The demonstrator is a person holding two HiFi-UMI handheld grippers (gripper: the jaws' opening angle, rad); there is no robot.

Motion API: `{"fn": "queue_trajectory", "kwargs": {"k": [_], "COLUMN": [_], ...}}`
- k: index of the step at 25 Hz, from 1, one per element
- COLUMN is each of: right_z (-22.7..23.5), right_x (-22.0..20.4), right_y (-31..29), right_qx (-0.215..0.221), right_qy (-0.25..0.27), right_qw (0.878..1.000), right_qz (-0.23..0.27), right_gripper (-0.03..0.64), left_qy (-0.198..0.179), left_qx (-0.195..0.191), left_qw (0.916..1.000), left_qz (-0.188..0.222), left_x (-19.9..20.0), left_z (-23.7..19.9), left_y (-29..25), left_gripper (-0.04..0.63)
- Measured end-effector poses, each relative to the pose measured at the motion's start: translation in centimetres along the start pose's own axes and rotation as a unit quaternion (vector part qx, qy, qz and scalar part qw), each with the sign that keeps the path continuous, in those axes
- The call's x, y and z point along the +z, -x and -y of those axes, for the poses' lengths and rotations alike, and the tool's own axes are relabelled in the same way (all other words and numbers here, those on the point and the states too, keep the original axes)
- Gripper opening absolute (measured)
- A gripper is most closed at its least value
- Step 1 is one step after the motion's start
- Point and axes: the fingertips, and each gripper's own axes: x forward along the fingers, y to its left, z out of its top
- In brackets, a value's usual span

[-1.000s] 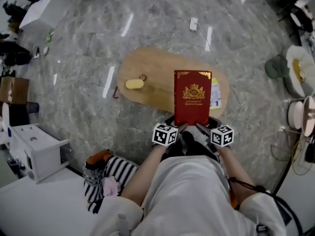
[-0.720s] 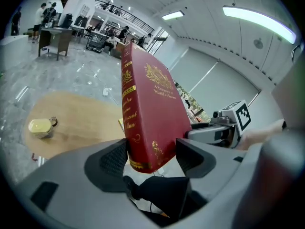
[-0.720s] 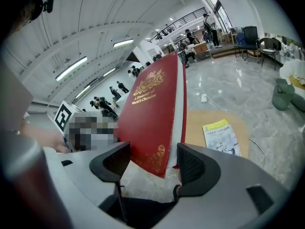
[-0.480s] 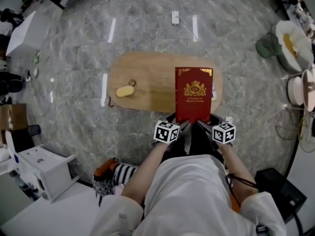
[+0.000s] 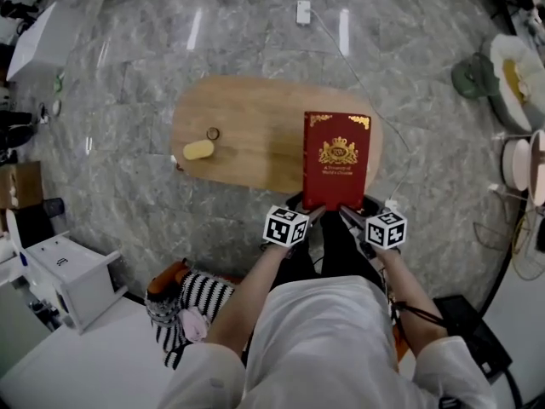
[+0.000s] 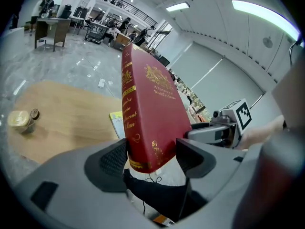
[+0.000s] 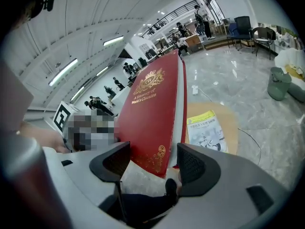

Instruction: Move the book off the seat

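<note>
Red book (image 5: 335, 160), held above the right end of the oval wooden seat (image 5: 255, 139). Its near corners sit in the left gripper (image 6: 151, 157) and right gripper (image 7: 151, 162) (each clamped on one corner). Advised: grip both corners evenly and carry the book sideways past the seat's edge, clear of the leaflet (image 7: 206, 130).

Shining brightly and evenly from ceiling strips (image 6: 267, 11), glaring in white streaks off the polished floor (image 5: 196, 28). Throwing a soft shadow from the book (image 5: 335, 162) onto the table (image 5: 247, 118). Bending and darkening toward the round edges.
</note>
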Motion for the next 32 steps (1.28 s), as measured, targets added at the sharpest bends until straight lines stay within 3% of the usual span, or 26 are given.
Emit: {"fn": "queue_trajectory", "kwargs": {"k": [15, 32], "right_z": [12.7, 21.9], "right_x": [-1.7, -4.4], "right_y": [-6.0, -14.5], "right_qx": [0.006, 0.004], "right_qy": [0.003, -0.018], "right_qw": [0.997, 0.992], "right_qz": [-0.083, -0.128], "right_gripper": [0.324, 0.324], "left_qy": [0.067, 0.129], "left_qx": [0.010, 0.012], "left_qw": [0.9974, 0.9897], "left_qz": [-0.025, -0.061], "left_x": [-1.4, -3.9], "left_z": [-4.1, -11.3], "left_y": [-13.7, -24.4], "left_gripper": [0.314, 0.316]}}
